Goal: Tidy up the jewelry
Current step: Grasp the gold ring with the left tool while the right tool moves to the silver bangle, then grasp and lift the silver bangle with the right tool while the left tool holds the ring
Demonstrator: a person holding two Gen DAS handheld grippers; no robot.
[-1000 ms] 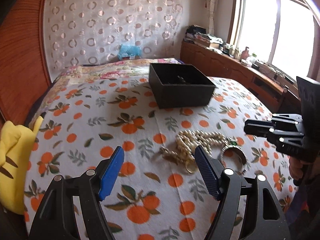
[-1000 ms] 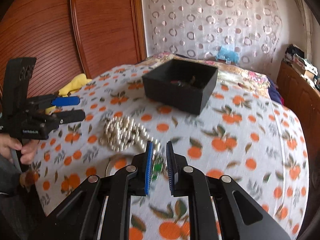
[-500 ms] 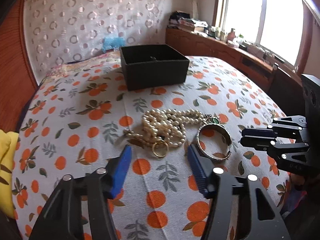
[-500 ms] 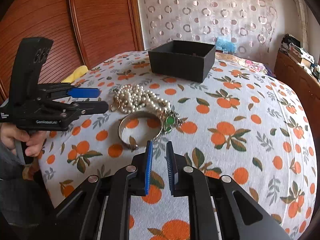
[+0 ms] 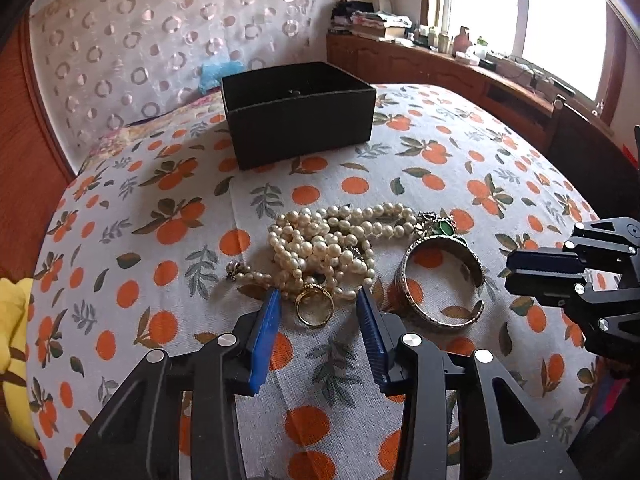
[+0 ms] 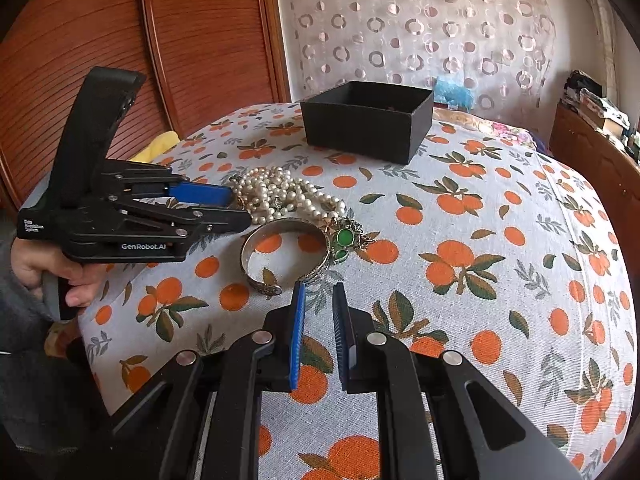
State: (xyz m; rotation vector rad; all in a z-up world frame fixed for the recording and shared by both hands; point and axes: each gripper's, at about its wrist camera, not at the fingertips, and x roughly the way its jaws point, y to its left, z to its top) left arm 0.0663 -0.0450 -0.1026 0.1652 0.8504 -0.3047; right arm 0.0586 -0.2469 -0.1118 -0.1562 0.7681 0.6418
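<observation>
The pearl necklace [image 5: 332, 246] lies before the box [image 5: 298, 114], with the bangle [image 5: 440, 282] just to its right.

1. The left claw [image 5: 318, 300] is showing black linkage arms, silver screws and ribbed blue pads [image 5: 264, 344].
2. Its side is carrying white "GenRobot.AI" lettering.
3. The right claw [image 6: 319, 294] is matching it.
4. The hand [image 6: 48, 276] is wearing a grey sleeve [image 6: 16, 300].
</observation>
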